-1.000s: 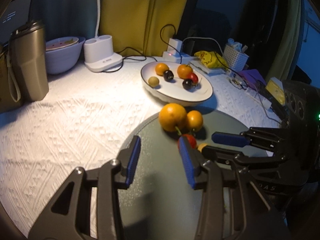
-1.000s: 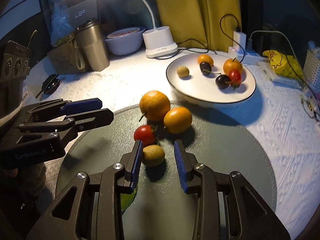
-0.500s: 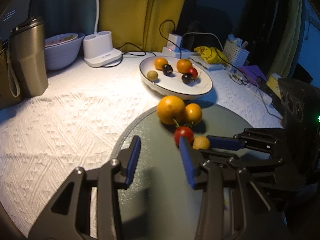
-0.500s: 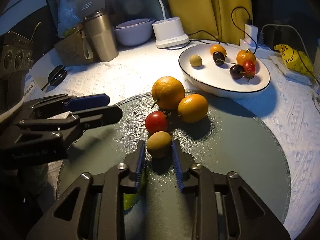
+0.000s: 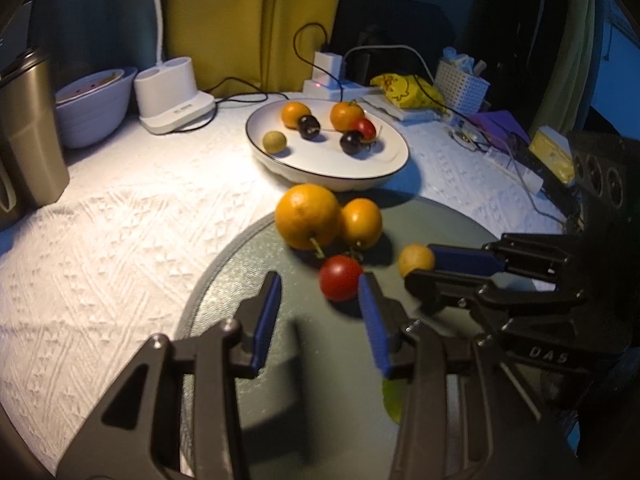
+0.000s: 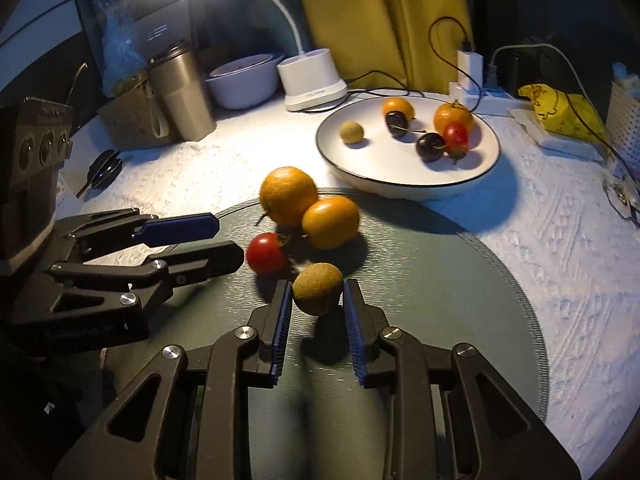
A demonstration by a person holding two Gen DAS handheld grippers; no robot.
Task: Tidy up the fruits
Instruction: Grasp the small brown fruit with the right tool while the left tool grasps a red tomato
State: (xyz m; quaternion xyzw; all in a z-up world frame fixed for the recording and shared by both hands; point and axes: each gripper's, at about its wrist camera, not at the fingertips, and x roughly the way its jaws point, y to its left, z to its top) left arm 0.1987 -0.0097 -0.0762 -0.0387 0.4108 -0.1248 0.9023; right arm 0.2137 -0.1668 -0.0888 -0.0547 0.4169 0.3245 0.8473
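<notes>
A grey-green round mat [image 6: 440,280] lies on a white embossed tablecloth [image 6: 560,240]. On the mat: 2 oranges [image 6: 288,196], 1 red tomato [image 6: 266,254], 1 tan-brown fruit [image 6: 318,294]. The white plate [image 6: 400,184] has a thin dark rim. Gripper pads [image 6: 282,316] are blue on black frames; the curtain [image 6: 380,20] is mustard yellow.

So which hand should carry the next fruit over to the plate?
The right. Its gripper is already shut on the small brown fruit, ready to lift toward the plate. The left gripper holds nothing, jaws apart beside the tomato.
</notes>
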